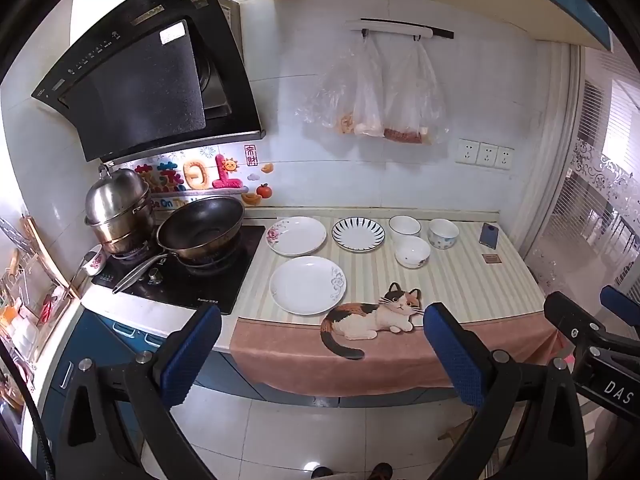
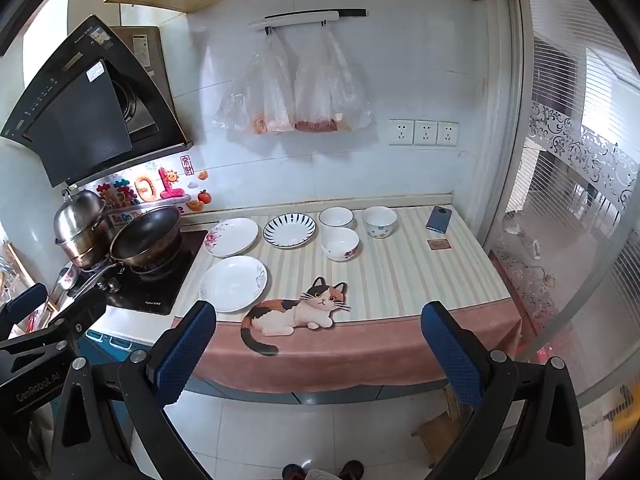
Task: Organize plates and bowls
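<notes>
Left gripper [image 1: 322, 354] at lower centre of the left wrist view, blue-padded fingers [image 1: 192, 356] spread wide, nothing between them, held out in front of the counter edge. Right gripper [image 2: 320, 354] likewise at lower centre of its own view, fingers [image 2: 452, 356] wide apart and empty.

On the striped cat-print mat [image 1: 460, 280], mid-frame: pink-flower plate [image 1: 296, 235] at the back left, near the stove; grey-flower plate [image 1: 307, 285] just in front of it; blue-striped plate [image 1: 358, 233] beside the first. To their right, three bowls close together: blue-rimmed bowl [image 1: 405, 226], blue-patterned bowl [image 1: 443, 233], small flowered bowl [image 1: 412, 251] in front. Phone [image 1: 489, 235] further right. Wok [image 1: 201, 227] and steel steamer pot [image 1: 119, 210] on the stove, left of frame.
</notes>
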The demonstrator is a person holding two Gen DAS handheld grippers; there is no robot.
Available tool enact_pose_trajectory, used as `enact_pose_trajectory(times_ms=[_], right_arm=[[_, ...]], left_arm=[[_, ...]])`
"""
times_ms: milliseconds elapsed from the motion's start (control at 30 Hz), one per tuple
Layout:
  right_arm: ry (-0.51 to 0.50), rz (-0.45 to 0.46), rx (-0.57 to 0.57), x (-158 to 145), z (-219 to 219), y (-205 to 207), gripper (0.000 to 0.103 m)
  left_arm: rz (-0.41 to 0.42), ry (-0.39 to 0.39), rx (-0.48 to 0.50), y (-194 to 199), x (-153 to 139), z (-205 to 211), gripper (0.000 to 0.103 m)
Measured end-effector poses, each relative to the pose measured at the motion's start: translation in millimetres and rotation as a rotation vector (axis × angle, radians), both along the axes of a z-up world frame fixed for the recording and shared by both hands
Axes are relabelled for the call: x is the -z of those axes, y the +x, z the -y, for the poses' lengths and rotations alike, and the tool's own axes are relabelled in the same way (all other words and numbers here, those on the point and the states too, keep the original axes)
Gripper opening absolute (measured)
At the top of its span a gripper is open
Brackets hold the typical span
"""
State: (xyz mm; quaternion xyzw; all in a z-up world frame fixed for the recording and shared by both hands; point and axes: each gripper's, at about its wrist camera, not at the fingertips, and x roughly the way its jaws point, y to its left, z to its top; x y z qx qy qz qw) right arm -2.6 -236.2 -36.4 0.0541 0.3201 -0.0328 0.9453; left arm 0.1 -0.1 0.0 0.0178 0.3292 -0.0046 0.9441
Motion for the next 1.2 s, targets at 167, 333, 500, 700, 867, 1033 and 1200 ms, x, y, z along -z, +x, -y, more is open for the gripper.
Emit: enact_pose_trajectory(times_ms=[167, 333, 500, 700, 867, 1033, 1200], right_arm=[[0.008, -0.005, -0.002, -0.1, -0.7, 1.7, 0.103], [0.004, -0.009, 0.0, -0.7, -0.1, 3.1, 0.103], [0.001, -0.005, 0.004, -2.9, 2.8, 3.5, 0.103], [0.006, -0.001, 0.004, 0.9, 0.4, 0.3, 0.103], [0.014, -0.004, 0.0, -1.1, 3.1, 0.1, 0.103], [0.012, -0.002, -0.003, -2.1, 3.0, 0.8, 0.103], [0.01, -0.003, 0.0, -2.3, -0.3, 2.4, 0.103]], left_arm=[[0.008, -0.007, 0.001, -0.4, 0.0, 0.0, 0.103], [0.014, -0.005, 0.011, -5.3, 0.0, -3.2, 0.103], [0.018, -0.011, 0.012, -4.2, -2.4, -13.0, 0.103], [0.013, 0.0, 0.007, -0.1, -5.6, -5.5, 0.103], [0.013, 0.007, 0.005, 2.8, -7.6, -2.1, 0.103], [0.02, 0.008, 0.009, 5.2, -8.8, -3.3, 0.103], [0.023, 0.005, 0.009, 5.1, -8.9, -4.2, 0.103]])
